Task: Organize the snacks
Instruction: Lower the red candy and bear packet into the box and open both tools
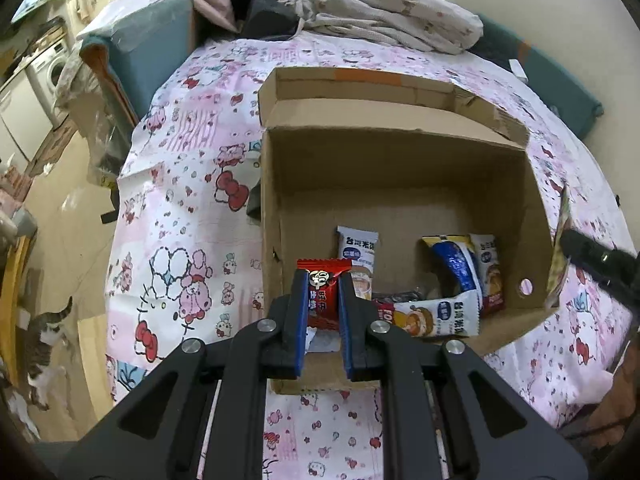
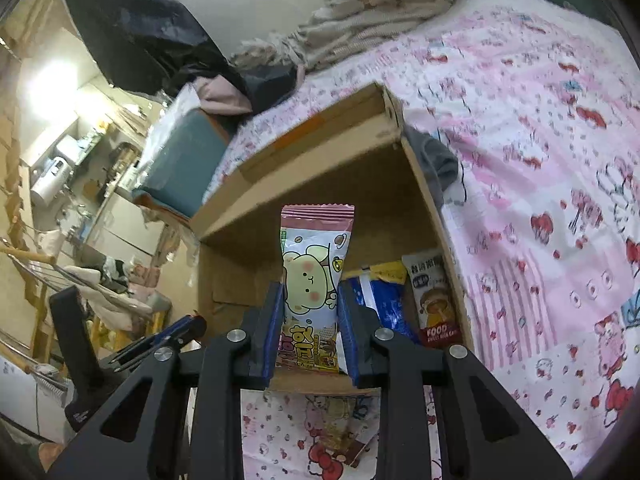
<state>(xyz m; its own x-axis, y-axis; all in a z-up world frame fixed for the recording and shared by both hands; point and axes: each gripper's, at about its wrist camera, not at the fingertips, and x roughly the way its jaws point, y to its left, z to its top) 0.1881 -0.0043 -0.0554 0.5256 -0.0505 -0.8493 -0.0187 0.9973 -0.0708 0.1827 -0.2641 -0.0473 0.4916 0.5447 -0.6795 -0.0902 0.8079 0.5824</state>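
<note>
An open cardboard box [image 1: 400, 168] stands on the pink patterned bedspread [image 1: 184, 208]. My left gripper [image 1: 323, 280] is shut on a small red snack packet [image 1: 323, 292], held over the box's near left corner. Several snack packets lie inside: a white one [image 1: 358, 254], a blue and yellow one [image 1: 454, 260] and another white one [image 1: 432, 314]. My right gripper [image 2: 310, 292] is shut on a pink bear-print snack packet [image 2: 312, 280], held upright over the near edge of the box [image 2: 320, 184]. The blue packet [image 2: 384, 300] and a white packet [image 2: 434, 300] show in the box behind it.
A pile of bedding [image 1: 384, 4] lies at the head of the bed. A teal cushioned seat [image 1: 148, 48] stands left of the bed. A cat [image 1: 44, 344] is on the floor at left. The other gripper [image 1: 596, 264] shows at the box's right wall. A snack packet [image 2: 340, 432] lies on the bedspread below my right gripper.
</note>
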